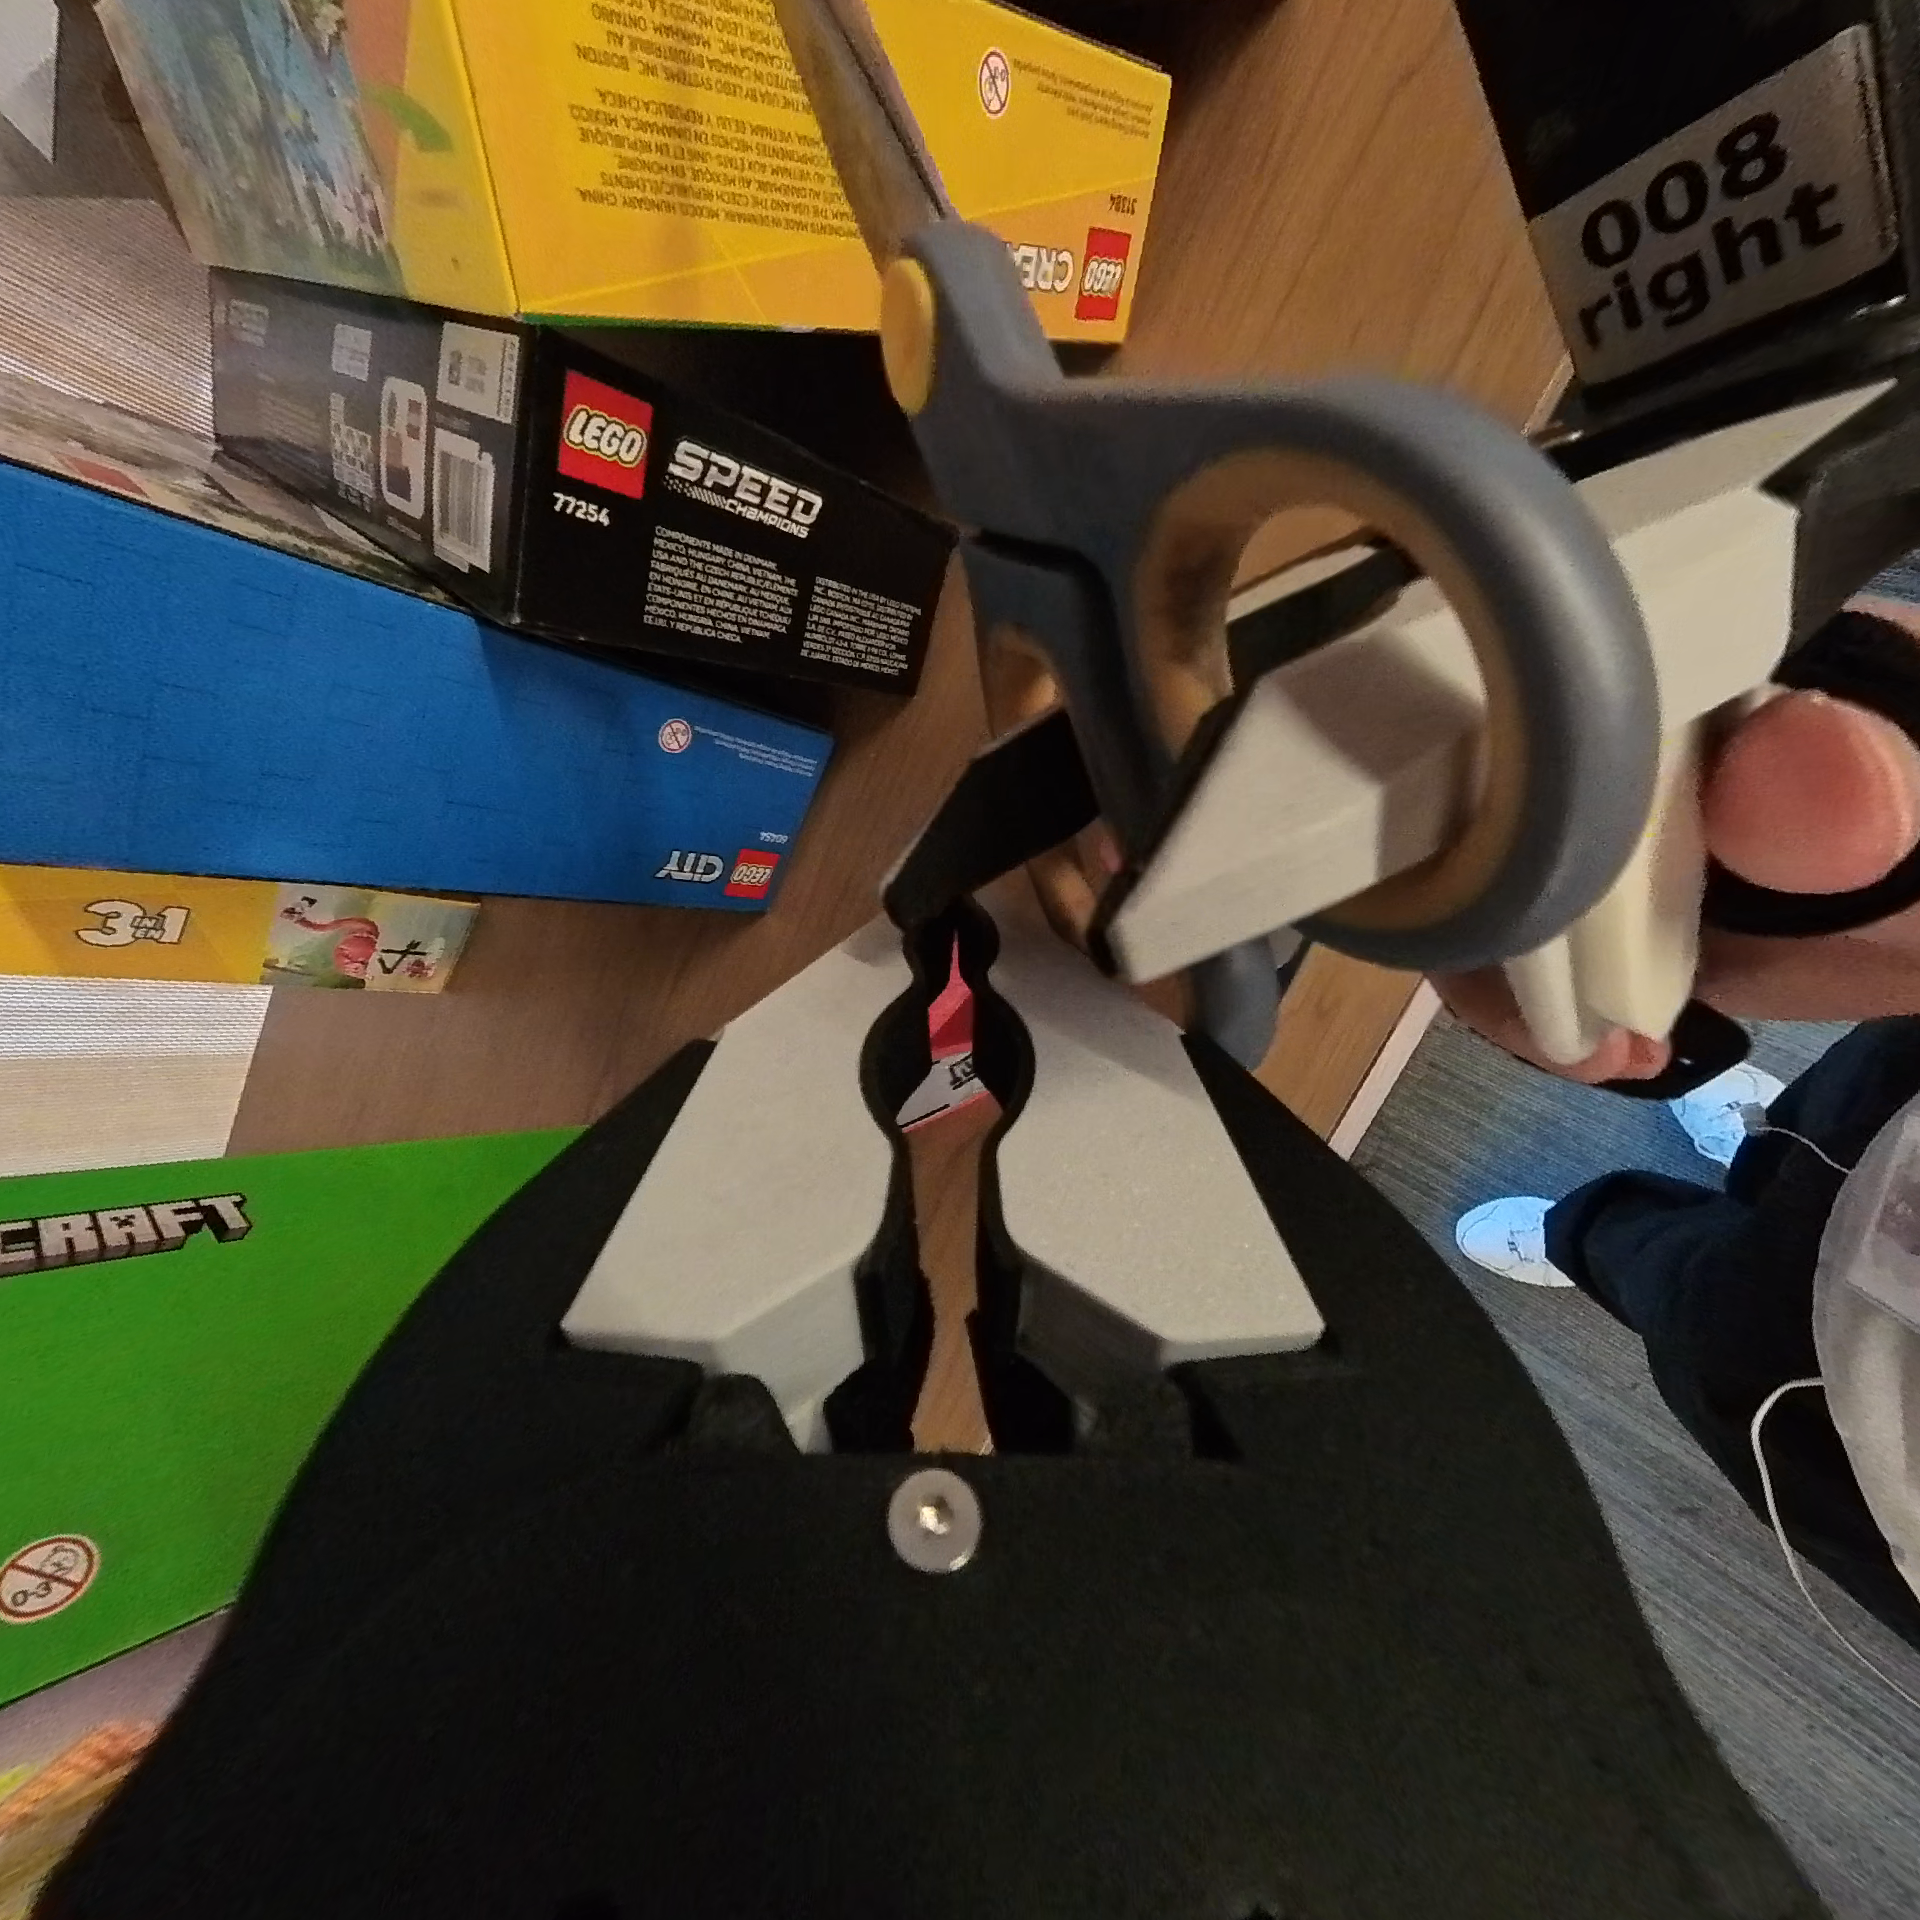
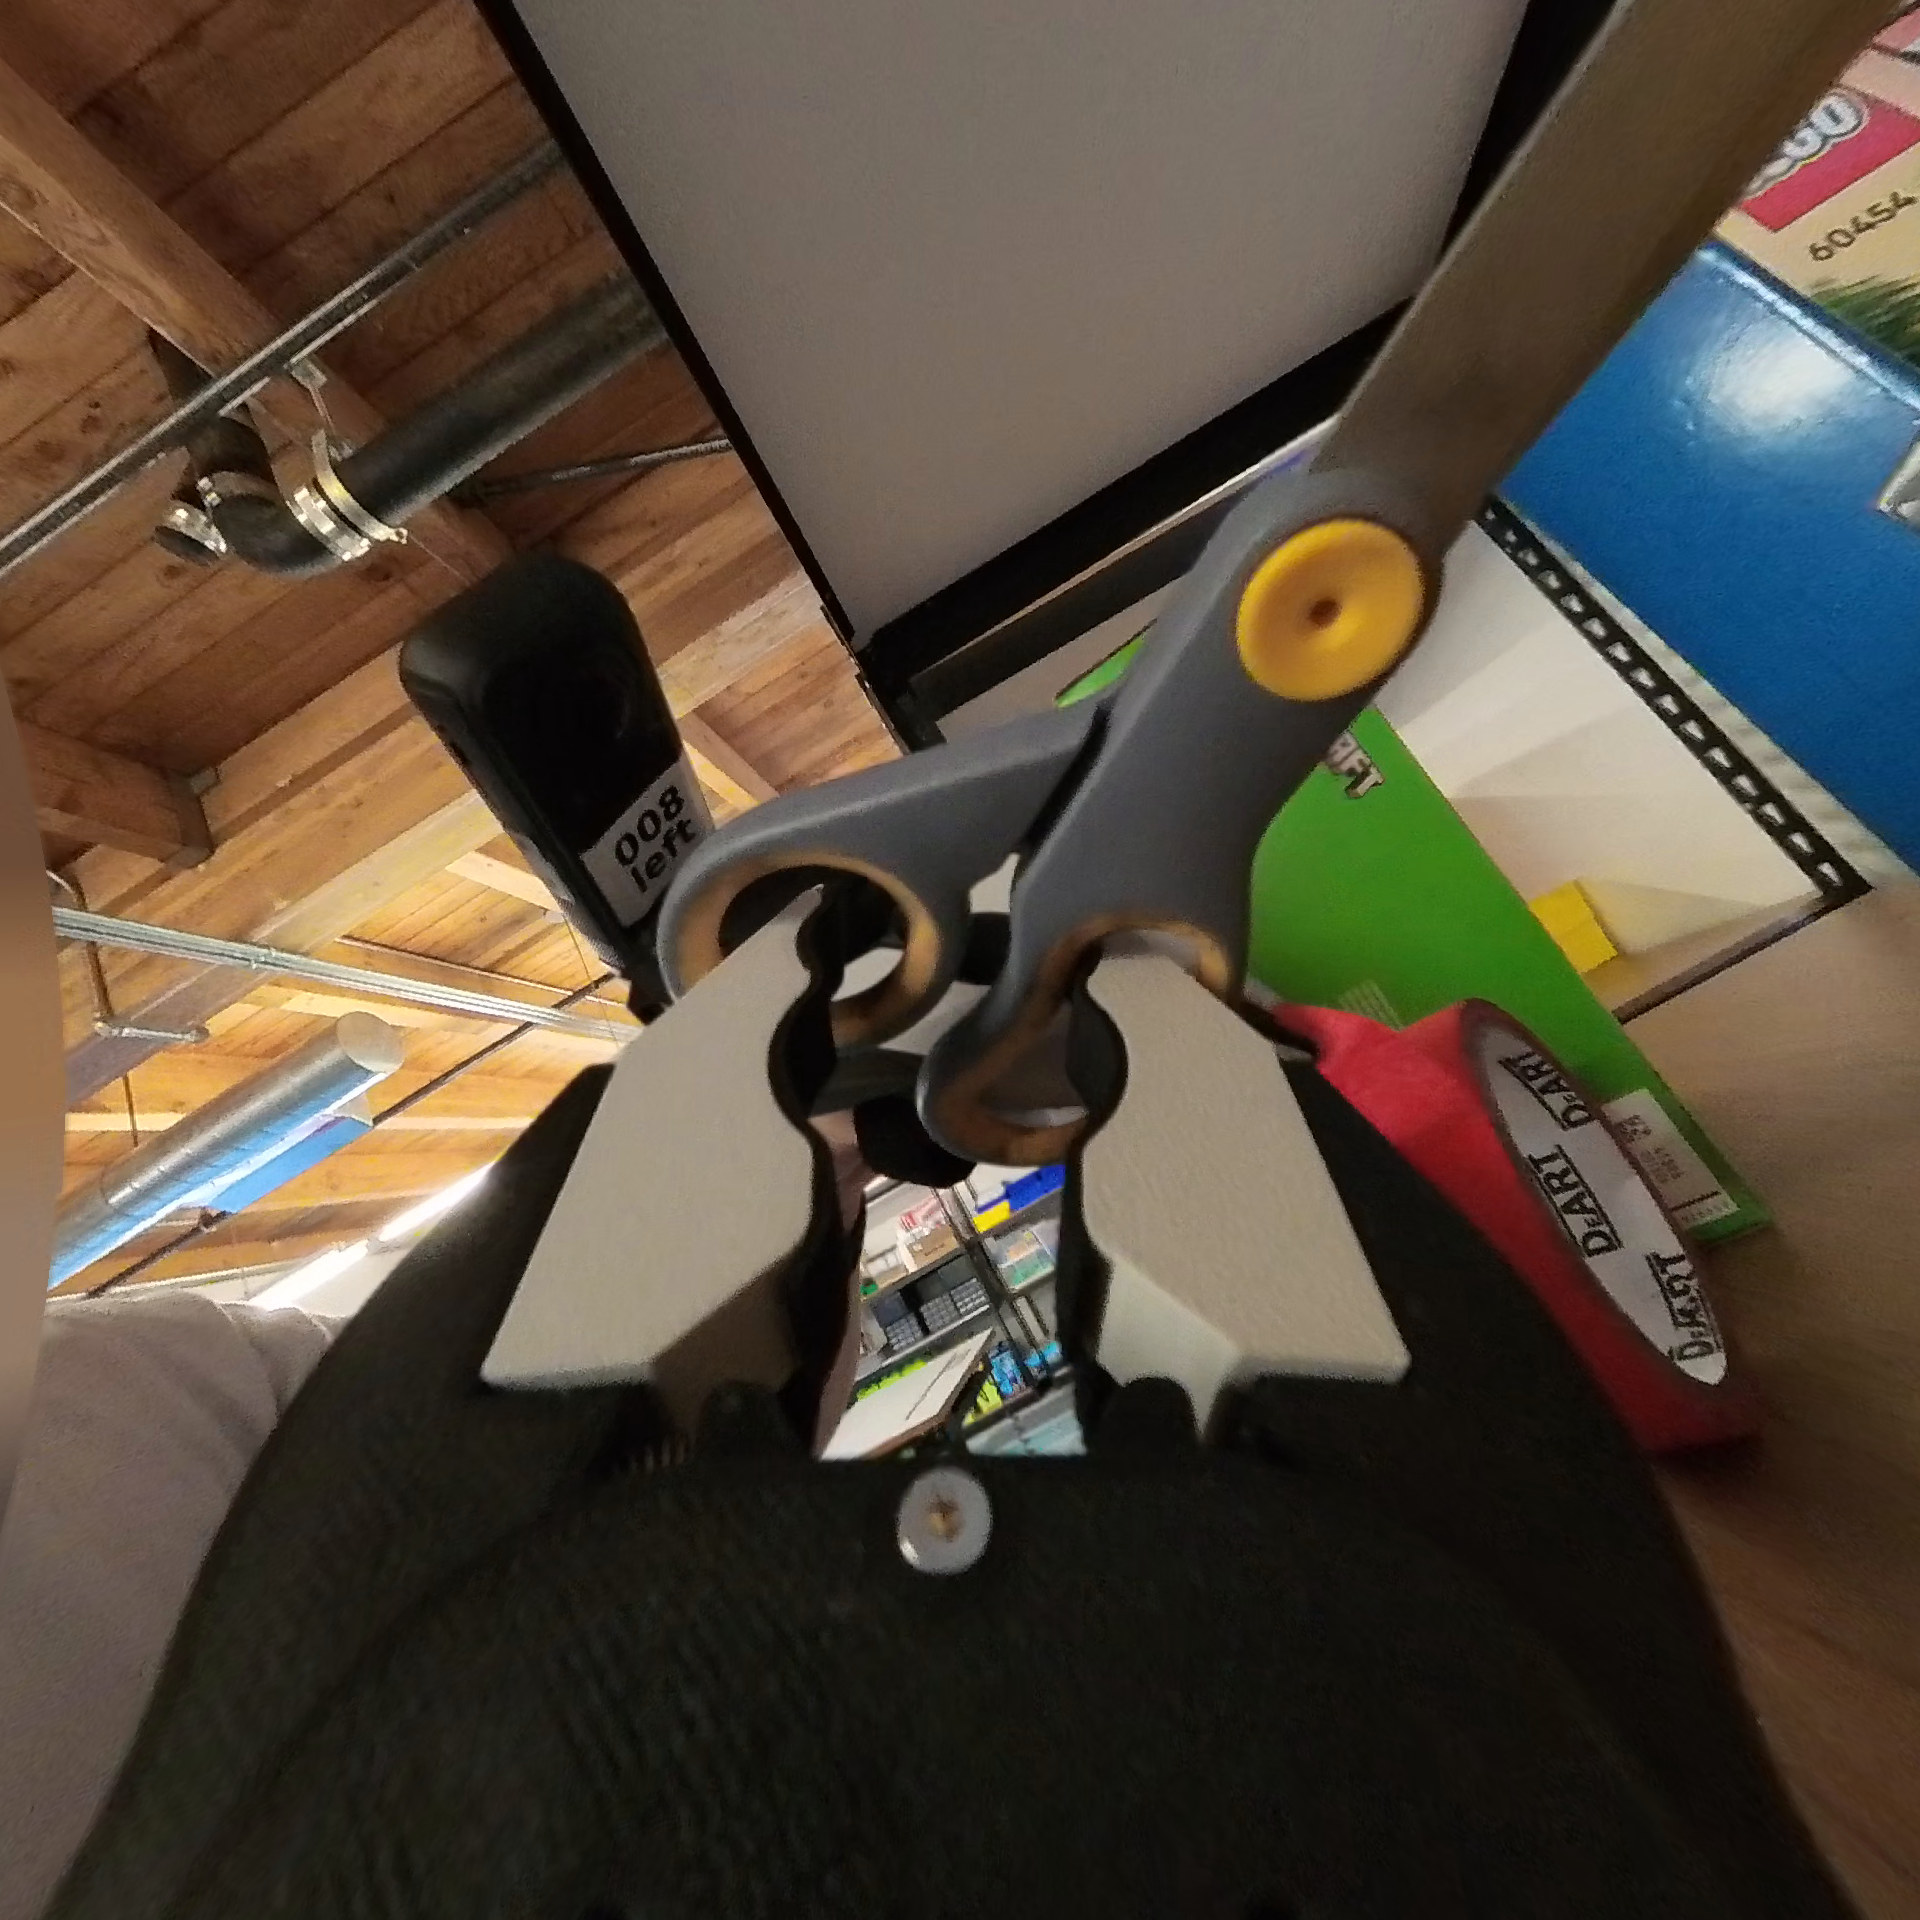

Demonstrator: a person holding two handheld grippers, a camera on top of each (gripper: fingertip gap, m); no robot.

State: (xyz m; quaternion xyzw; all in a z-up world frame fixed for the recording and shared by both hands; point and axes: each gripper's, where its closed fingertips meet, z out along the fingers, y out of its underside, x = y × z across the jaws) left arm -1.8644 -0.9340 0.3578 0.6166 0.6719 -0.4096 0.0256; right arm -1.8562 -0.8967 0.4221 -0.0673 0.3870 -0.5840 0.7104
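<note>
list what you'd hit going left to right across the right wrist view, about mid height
Black camera body of the other tongs, then the grey scissors with a fingertip of the right tongs in each handle loop, then the green box, then the red tape roll.

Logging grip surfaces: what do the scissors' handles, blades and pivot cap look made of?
Scissors: handles look like matte grey plastic or rubbery coating, with tan lining inside the loops. Blades look like brushed steel, dull grey sheen. Pivot cap is glossy yellow, probably plastic. The right tongs sit inside both loops.
</note>
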